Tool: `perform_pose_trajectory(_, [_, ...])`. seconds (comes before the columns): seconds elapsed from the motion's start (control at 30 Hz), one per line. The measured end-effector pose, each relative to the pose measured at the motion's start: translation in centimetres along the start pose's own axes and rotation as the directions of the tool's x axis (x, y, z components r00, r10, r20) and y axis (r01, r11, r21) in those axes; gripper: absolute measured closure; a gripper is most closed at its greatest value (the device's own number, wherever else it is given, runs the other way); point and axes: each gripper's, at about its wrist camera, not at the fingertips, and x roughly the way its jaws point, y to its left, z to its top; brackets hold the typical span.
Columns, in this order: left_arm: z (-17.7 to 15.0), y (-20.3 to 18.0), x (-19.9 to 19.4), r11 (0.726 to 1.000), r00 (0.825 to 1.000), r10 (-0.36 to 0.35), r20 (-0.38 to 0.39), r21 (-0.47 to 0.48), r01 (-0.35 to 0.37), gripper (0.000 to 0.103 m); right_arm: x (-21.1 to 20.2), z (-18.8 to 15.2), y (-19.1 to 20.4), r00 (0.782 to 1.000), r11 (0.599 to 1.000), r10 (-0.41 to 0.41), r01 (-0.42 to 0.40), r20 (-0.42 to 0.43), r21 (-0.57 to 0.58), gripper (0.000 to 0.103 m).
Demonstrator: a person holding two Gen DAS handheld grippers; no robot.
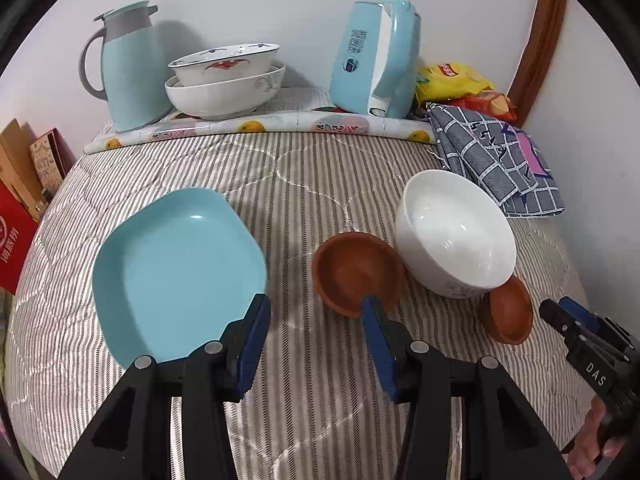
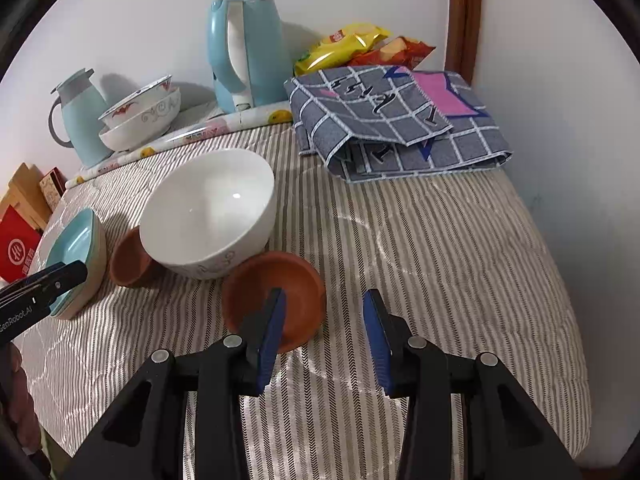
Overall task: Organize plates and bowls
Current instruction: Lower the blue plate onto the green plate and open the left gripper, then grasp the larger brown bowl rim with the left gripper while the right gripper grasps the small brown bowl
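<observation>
Both grippers, left [image 1: 314,304] and right [image 2: 324,300], spread wide, holding nothing.

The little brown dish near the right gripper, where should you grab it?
Grab the brown dish by its thin rim, on the near edge facing the right gripper. One finger goes inside, one outside. It is shallow and tilted up against the white bowl, so the far edge is blocked. The gripper is open already.
</observation>
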Motion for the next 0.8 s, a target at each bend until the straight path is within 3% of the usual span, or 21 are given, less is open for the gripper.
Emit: perform_pose_trajectory(0.8, [0.4, -1.4, 5.1, 0.997, 0.997, 0.012, -0.076, -0.075, -0.018, 0.058, 4.2, -0.1, -0.3, 0.994, 0.997, 0.081, -0.082, -0.076, -0.007, 0.063])
